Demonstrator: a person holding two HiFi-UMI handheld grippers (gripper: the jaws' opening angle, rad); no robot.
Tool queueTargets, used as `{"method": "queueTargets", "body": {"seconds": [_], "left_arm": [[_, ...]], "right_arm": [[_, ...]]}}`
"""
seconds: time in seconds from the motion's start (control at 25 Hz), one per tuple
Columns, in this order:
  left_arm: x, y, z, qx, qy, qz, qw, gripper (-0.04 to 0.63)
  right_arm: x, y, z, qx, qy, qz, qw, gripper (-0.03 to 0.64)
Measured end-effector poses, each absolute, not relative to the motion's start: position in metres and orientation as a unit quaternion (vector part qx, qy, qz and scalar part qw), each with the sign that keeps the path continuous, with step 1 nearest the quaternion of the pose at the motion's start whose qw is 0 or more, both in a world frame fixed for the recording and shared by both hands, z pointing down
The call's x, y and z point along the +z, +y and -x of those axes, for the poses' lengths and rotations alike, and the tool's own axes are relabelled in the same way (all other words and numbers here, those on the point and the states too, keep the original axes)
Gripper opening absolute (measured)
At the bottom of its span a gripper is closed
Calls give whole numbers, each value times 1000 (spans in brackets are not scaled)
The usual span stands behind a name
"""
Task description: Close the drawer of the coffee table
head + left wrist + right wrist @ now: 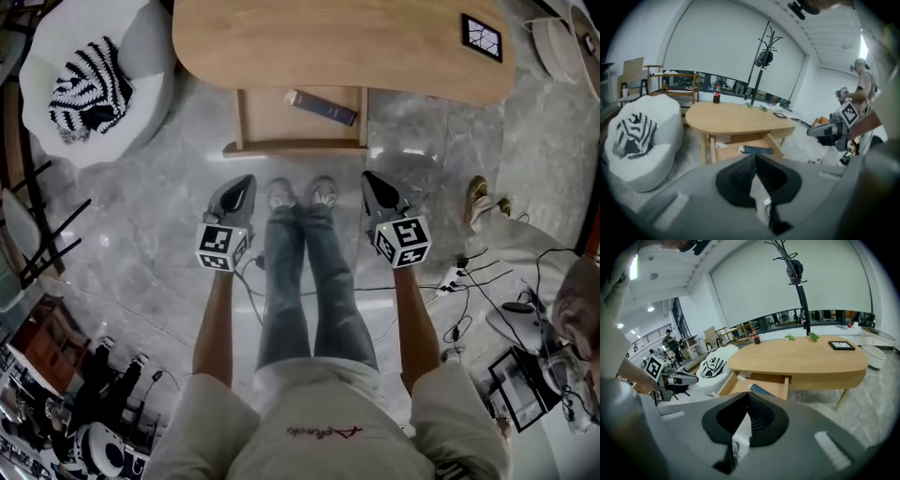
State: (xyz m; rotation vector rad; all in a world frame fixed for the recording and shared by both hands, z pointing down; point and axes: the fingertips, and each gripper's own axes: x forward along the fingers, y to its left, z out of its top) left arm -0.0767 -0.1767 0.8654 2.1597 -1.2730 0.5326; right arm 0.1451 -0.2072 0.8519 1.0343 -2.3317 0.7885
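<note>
Wooden drawer (300,122) open, book (322,107) inside | bottle (716,93): gripper views only | left hand-held gripper (247,180), right hand-held gripper (367,177): jaws together, empty

Right gripper (747,394): jaws together, nothing between them. Straight ahead is the coffee table (801,359), its drawer (774,384) pulled out and open. A dark blue flat item (760,389) lies inside. On the tabletop: framed picture (841,345) on the right, bottle (756,339) at the far edge. Left gripper (691,378) at frame left, well clear of the drawer.
</note>
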Motion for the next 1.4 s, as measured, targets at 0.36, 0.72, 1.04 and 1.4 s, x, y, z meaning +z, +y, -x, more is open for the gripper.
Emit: {"method": "queueTargets", "body": {"seconds": [0.36,0.72,1.04,1.4], "left_arm": [[968,-162,76,214,-460,-804,311,-2],[1036,-164,69,210,-454,-800,330,-2],[1084,-174,71,200,-470,-791,337,-2],[1088,-194,81,165,-499,-777,346,-2]], "right_arm": [[957,-190,-142,318,-837,-377,238,3],[1043,-178,-136,357,-825,-360,250,5],[1094,-184,-125,352,-815,-380,260,6],[1095,-216,-121,356,-799,-435,214,8]]}}
